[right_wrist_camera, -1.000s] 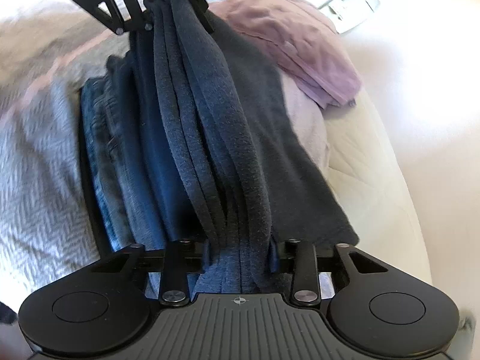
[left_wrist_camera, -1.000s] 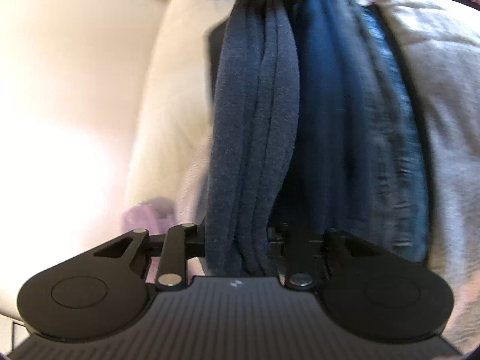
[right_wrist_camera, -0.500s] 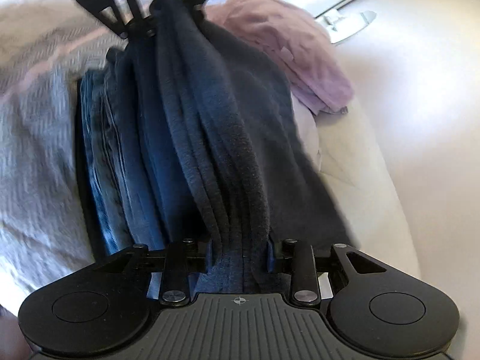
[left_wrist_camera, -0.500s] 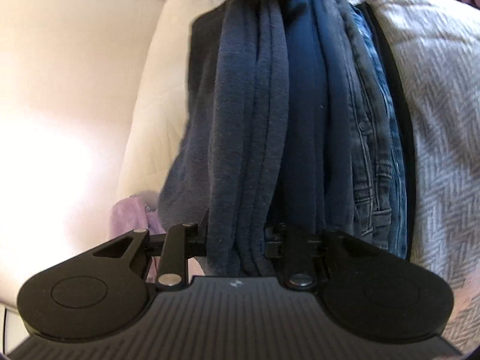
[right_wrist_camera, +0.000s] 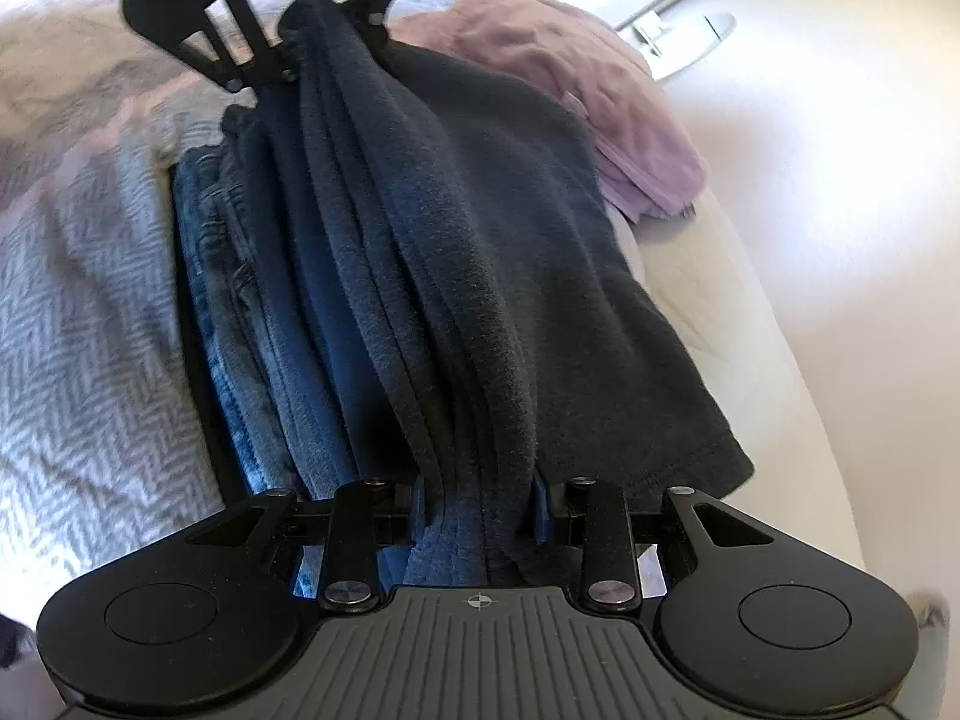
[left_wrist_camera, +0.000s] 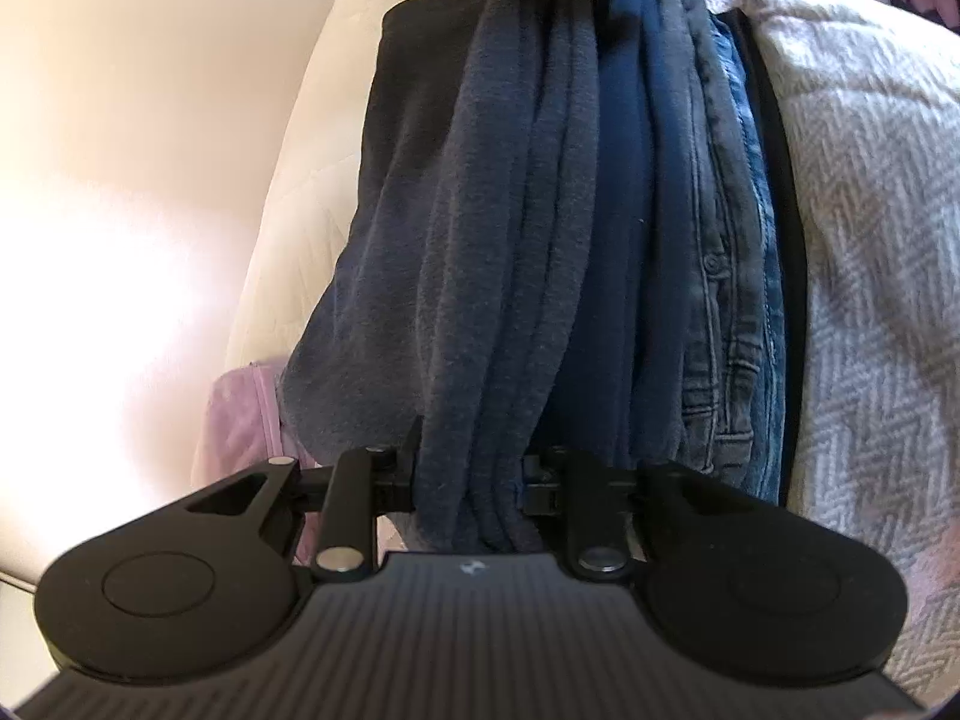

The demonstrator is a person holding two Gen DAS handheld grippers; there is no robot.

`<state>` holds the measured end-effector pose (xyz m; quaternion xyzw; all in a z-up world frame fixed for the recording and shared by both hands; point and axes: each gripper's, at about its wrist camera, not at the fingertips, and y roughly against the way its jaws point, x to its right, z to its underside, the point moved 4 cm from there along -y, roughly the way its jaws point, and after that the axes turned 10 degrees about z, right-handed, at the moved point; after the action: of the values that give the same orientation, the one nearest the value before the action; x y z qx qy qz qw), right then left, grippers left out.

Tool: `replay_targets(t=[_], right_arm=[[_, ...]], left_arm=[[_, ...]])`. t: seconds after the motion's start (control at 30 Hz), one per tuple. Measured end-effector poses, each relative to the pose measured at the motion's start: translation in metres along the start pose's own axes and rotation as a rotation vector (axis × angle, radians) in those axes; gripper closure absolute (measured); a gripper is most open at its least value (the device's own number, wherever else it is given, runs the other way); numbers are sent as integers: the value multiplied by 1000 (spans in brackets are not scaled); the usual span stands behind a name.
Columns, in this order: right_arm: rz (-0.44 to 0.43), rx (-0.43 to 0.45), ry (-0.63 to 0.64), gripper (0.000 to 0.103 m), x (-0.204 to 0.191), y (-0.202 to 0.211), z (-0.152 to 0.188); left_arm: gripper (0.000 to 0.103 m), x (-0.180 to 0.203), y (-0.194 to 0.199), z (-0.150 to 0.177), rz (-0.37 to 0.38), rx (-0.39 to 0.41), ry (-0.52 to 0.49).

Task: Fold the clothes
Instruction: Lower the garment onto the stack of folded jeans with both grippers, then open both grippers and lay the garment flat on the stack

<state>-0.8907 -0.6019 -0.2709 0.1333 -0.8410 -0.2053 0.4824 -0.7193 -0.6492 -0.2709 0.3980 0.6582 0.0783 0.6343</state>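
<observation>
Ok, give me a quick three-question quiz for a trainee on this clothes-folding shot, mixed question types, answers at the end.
1. True or false: one dark fleece garment is stretched between the left gripper and the right gripper.
2. What lies directly beside the hanging fleece, towards the grey herringbone blanket? A) jeans B) a towel C) a pillow
3. What colour is the crumpled garment at the mattress edge?

Key: 1 true; 2 A; 3 light purple.

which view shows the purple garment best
The right wrist view: the purple garment lies crumpled in full sight beyond the dark fleece. In the left wrist view only a small corner peeks out beside the fleece.
</observation>
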Motion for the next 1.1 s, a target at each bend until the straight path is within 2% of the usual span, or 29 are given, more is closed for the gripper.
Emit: replay_targets(t=[0.13, 0.43, 0.6, 0.77, 0.9, 0.97, 1.03, 1.1], right_arm=[[19, 7, 7, 71, -12, 4, 1], [35, 14, 22, 71, -20, 2, 2], [40, 7, 61, 70, -14, 2, -2], [20, -15, 108, 59, -9, 13, -4], [-8, -37, 52, 57, 1, 42, -3], [-25, -44, -15, 57, 9, 60, -4], [-30, -37, -121, 57, 28, 67, -12], [-29, -25, -240, 57, 49, 68, -21]], left_arm=[[85, 13, 2, 0, -30, 10, -13], [85, 8, 4, -6, -45, 3, -39], [77, -11, 9, -14, -22, -14, -34], [73, -28, 29, -17, 27, -3, 14], [72, -36, 67, 1, 69, 18, 102], [72, -31, 115, 62, 69, 39, 190], [72, -29, 115, 54, 39, 68, 303], [72, -53, 118, 51, 14, 87, 409]])
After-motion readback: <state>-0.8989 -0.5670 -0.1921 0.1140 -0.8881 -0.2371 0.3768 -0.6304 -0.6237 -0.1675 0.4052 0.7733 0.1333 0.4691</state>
